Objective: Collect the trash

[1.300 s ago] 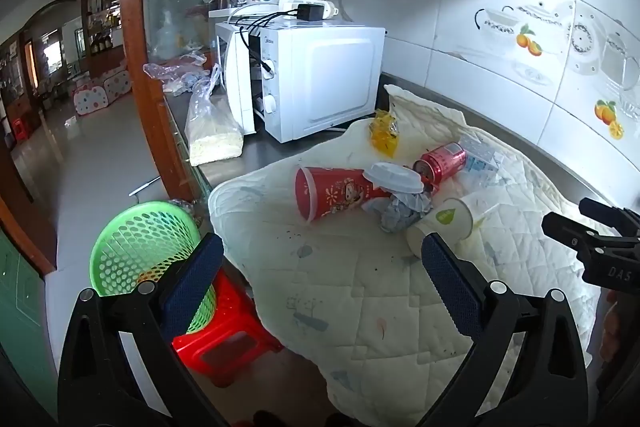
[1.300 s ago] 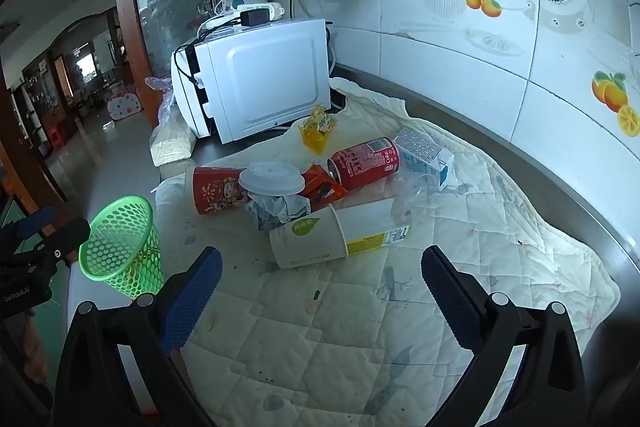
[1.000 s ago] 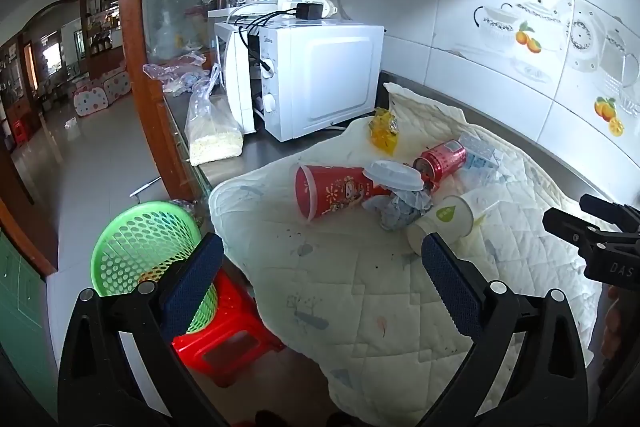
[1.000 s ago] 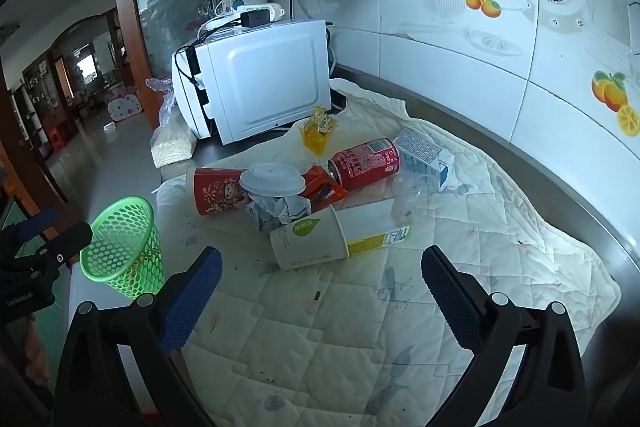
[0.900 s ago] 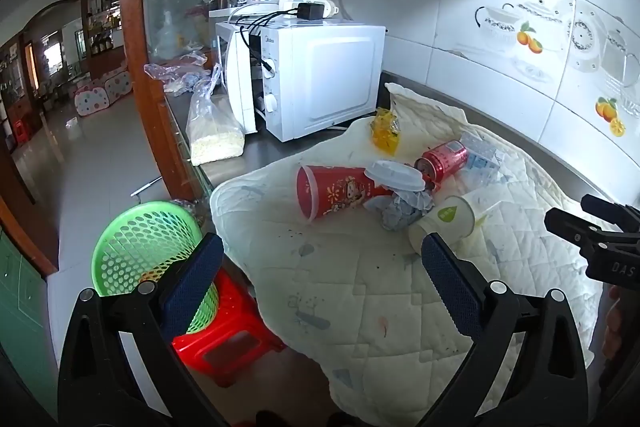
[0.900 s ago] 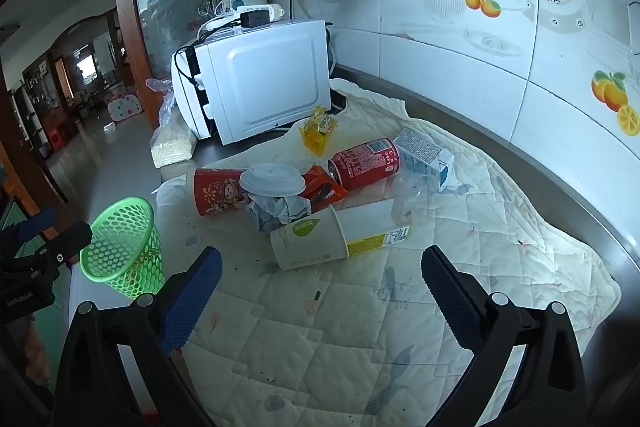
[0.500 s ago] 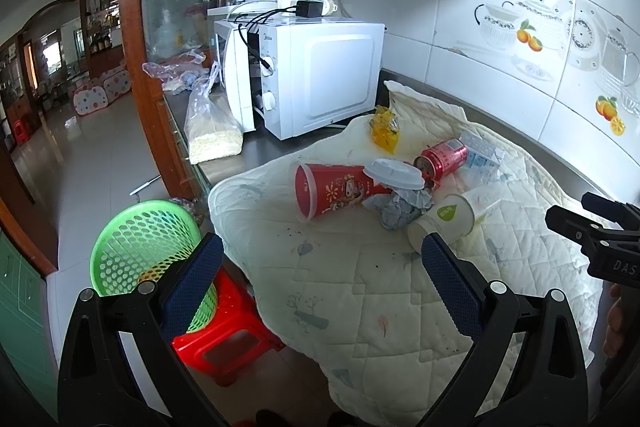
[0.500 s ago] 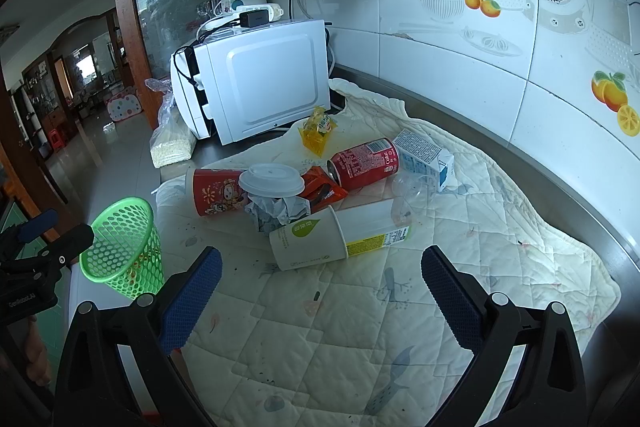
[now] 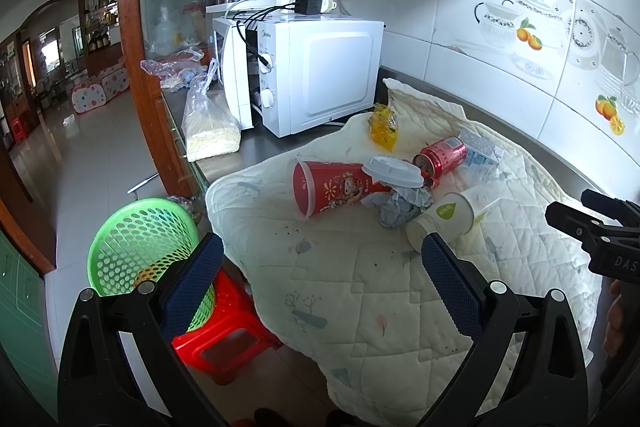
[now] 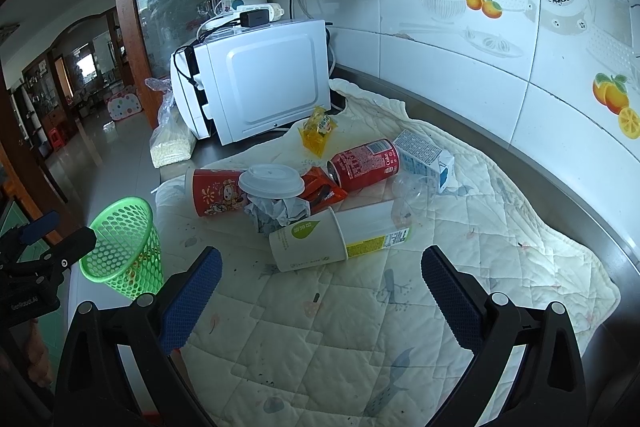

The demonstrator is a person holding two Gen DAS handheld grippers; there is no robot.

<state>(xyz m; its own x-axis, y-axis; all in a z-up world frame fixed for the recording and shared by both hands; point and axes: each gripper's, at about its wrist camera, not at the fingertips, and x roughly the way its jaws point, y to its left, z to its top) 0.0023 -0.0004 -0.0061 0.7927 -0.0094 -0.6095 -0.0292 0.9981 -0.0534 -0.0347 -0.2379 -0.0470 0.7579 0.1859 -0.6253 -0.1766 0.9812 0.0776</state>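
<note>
basket (image 9: 140,243): green mesh, far left, on a red stool (image 9: 224,339) below the counter edge, off the quilt
left gripper (image 9: 318,277): jaws wide apart, nothing between them, over the quilt's near-left corner
rice bag (image 9: 208,131): clear plastic, on bare steel counter, just left of the microwave
microwave (image 10: 256,79): white, back-left on the counter, charger and cables on top
quilt (image 10: 360,327): cream, stained, spread on the counter; all trash sits on it
red cup (image 10: 214,193): on its side, leftmost item of the pile
lid (image 10: 270,181): white, resting on top of the pile, overlapping red cup's end
tissue (image 10: 276,213): grey-white, crumpled, under the lid, touching the white cup
wrapper (image 10: 322,189): orange, between lid and can
yellow packet (image 10: 318,133): behind the pile, near the microwave's front corner
white cup (image 10: 308,241): on its side, green leaf logo, nearest to the grippers
can (image 10: 364,163): red, on its side, right of the wrapper
carton (image 10: 424,153): small, blue-white, beside the can towards the wall
right gripper (image 10: 318,277): jaws wide apart, empty, short of the white cup, over bare quilt
</note>
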